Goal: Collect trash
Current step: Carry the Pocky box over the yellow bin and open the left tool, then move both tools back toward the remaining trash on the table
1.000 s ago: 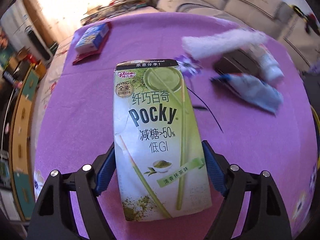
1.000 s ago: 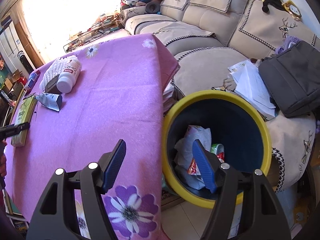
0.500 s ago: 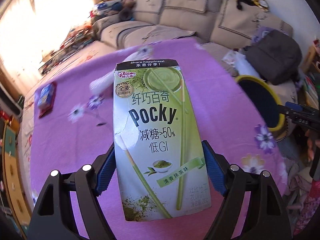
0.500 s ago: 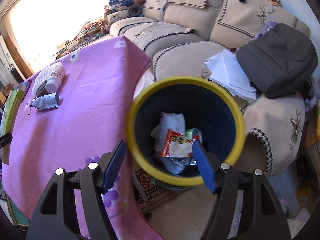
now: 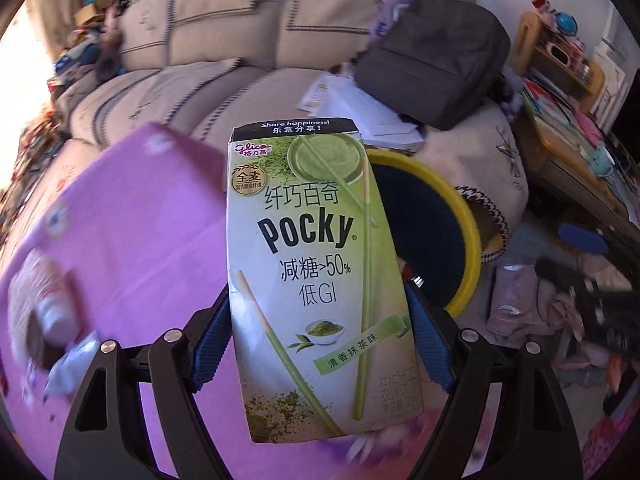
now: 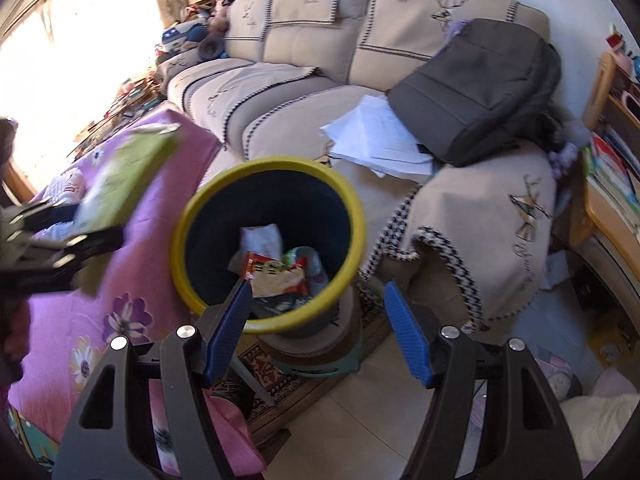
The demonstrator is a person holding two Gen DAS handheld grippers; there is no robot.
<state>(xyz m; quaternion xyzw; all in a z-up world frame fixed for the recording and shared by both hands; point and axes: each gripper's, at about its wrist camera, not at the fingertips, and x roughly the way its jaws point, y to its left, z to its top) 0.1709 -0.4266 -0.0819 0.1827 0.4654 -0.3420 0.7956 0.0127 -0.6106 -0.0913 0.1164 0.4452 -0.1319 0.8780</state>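
- The table (image 6: 160,200) wears a purple cloth printed with flowers (image 6: 127,314), and its corner reaches toward the sofa.
- A white bottle (image 5: 48,300) lies on its side on the cloth near the far edge, blurred, touching a dark flat thing I cannot identify.
- A pale crumpled wrapper (image 5: 74,364) lies just beside the bottle.
- The tiled floor (image 6: 360,420) beside the table carries a patterned rug (image 6: 280,384).
- On the rug stands a low stool (image 6: 320,344), bearing a yellow-rimmed bin (image 6: 352,208) with wrappers inside.
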